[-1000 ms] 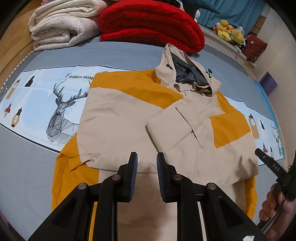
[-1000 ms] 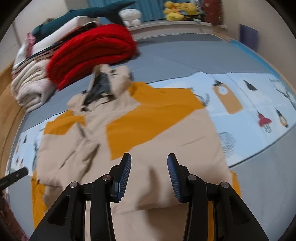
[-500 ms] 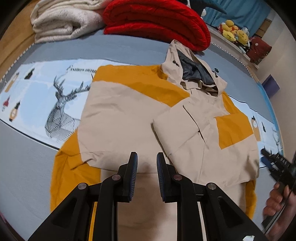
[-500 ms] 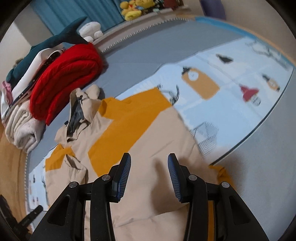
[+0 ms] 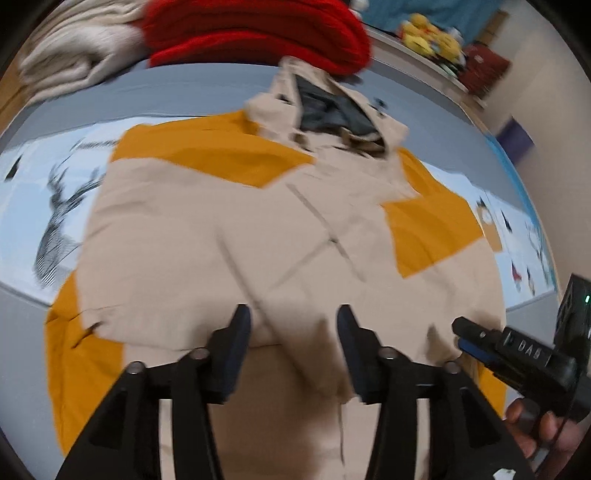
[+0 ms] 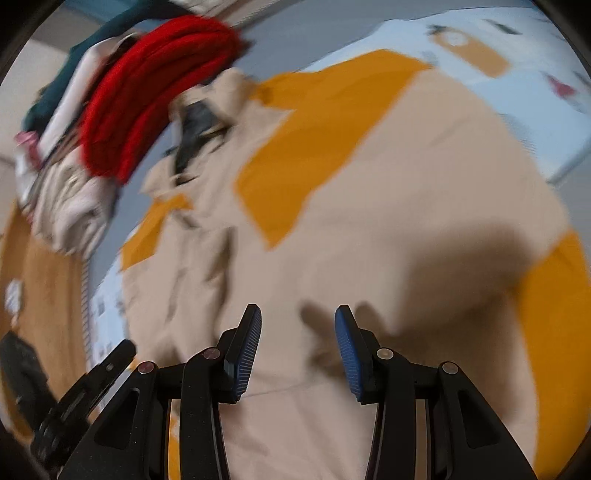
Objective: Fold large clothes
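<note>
The left tongs, whose jaws have just been opening, stand spread with nothing between them above the near hem of the beige-and-orange jacket, which lies flat on the bed, hood at twelve o'clock. The right tongs hang likewise parted and empty over the hem, probably so both can grasp it for a fold.

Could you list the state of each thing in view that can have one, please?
jacket: flat on the bed, sleeves folded in, hood open.
left gripper: jaws just opened, nothing between them.
right gripper: open, above the jacket, empty.
red blanket: folded.
cream blanket: folded.
</note>
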{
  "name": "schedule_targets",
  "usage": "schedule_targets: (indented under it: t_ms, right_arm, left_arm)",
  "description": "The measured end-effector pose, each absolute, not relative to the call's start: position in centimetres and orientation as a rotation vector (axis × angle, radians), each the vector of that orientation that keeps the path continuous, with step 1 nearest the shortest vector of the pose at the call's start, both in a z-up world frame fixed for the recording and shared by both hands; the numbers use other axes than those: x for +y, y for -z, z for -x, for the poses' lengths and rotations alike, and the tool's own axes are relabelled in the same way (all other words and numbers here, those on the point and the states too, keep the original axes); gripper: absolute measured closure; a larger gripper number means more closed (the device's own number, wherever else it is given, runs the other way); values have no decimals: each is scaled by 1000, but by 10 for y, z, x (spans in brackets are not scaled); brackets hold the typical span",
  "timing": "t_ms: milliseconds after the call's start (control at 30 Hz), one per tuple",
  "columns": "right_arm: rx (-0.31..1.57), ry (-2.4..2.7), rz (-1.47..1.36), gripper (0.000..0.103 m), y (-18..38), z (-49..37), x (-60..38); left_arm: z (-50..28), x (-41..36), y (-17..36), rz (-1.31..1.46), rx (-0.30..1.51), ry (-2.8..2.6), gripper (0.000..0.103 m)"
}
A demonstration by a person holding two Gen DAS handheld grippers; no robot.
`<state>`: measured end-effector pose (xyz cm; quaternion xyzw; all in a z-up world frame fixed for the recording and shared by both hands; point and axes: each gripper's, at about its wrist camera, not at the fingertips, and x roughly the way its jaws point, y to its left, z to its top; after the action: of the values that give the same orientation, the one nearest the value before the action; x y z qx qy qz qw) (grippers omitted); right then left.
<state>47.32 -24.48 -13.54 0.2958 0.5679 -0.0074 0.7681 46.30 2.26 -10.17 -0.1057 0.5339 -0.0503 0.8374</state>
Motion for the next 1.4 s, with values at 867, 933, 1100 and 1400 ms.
schedule_targets:
  t_ms: [867, 933, 1100, 1400]
  right_arm:
    - [1363, 211, -875, 60, 186, -482, -311]
    - [1362, 210, -874, 60, 187, -482, -311]
    - [1357, 217, -864, 60, 185, -481, -311]
    - [1273, 250, -766, 60, 157, -475, -297]
  left_arm:
    - [-450, 103, 116, 470, 1055, -285, 35]
    - [-447, 118, 111, 521, 1041, -290, 38]
    - [-448, 144, 132, 612, 1144, -268, 71]
    - [-452, 131, 70, 466, 927, -76, 93]
